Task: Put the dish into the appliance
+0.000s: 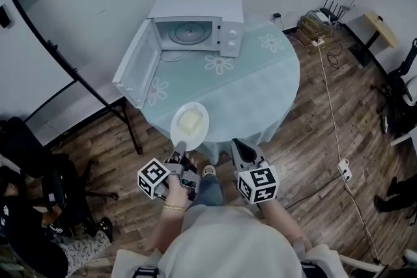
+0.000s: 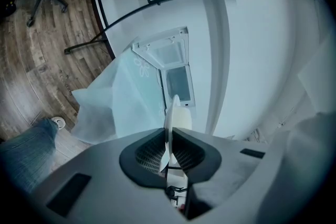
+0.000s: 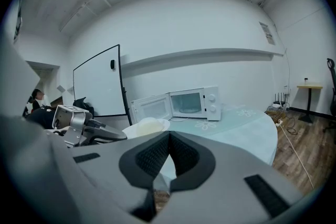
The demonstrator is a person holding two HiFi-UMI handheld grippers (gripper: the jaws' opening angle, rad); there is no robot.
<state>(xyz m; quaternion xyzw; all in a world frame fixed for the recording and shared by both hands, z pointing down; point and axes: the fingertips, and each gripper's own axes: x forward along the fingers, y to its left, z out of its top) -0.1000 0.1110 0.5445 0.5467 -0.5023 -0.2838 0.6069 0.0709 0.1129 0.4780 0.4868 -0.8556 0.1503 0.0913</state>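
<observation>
A white dish [image 1: 189,122] with pale yellow food hangs over the near edge of the round table [image 1: 260,84]. My left gripper [image 1: 180,148] is shut on its near rim. In the left gripper view the dish [image 2: 171,115] stands edge-on between the pads [image 2: 152,152], with the gripper [image 2: 169,134] pointed at the microwave [image 2: 176,68]. The white microwave [image 1: 199,26] stands at the table's far side, its door [image 1: 138,65] swung wide open to the left and the turntable showing. My right gripper [image 1: 242,150] hovers shut and empty just right of the dish; its view shows the gripper [image 3: 169,136] with its tips touching.
A pale cloth with flower prints covers the table. A whiteboard stand's black legs [image 1: 127,120] stand left of it. A person sits low at the left [image 1: 19,218]. Cables and a power strip [image 1: 343,169] lie on the wooden floor at the right, near a small side table [image 1: 381,28].
</observation>
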